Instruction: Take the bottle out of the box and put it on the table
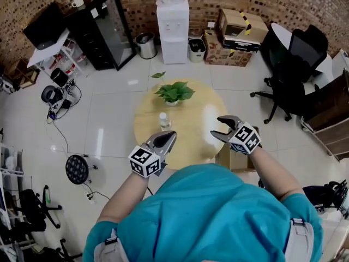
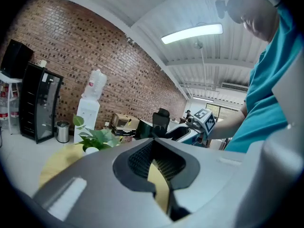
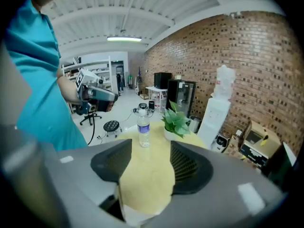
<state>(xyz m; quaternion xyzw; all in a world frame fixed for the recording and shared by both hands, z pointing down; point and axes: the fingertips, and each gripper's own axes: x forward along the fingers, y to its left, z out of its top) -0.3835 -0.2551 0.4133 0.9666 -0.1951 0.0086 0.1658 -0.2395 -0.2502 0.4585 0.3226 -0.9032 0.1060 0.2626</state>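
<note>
A clear plastic bottle (image 1: 163,120) with a white label stands upright on the round yellow table (image 1: 191,141), just in front of a potted plant (image 1: 173,93). My left gripper (image 1: 170,136) hovers over the table's near left edge, shut with nothing in it. Over the near right edge my right gripper (image 1: 216,127) stands open and empty. A brown cardboard box (image 1: 233,160) sits on the floor by the table, partly hidden under my right hand. In the right gripper view the bottle (image 3: 143,127) stands well ahead of the open jaws, apart from them.
A white water dispenser (image 1: 173,29), a black glass-door cabinet (image 1: 106,31) and stacked cardboard boxes (image 1: 240,34) line the brick wall. A black office chair (image 1: 289,64) stands at the right. A round black stool (image 1: 77,168) and cables lie on the floor at the left.
</note>
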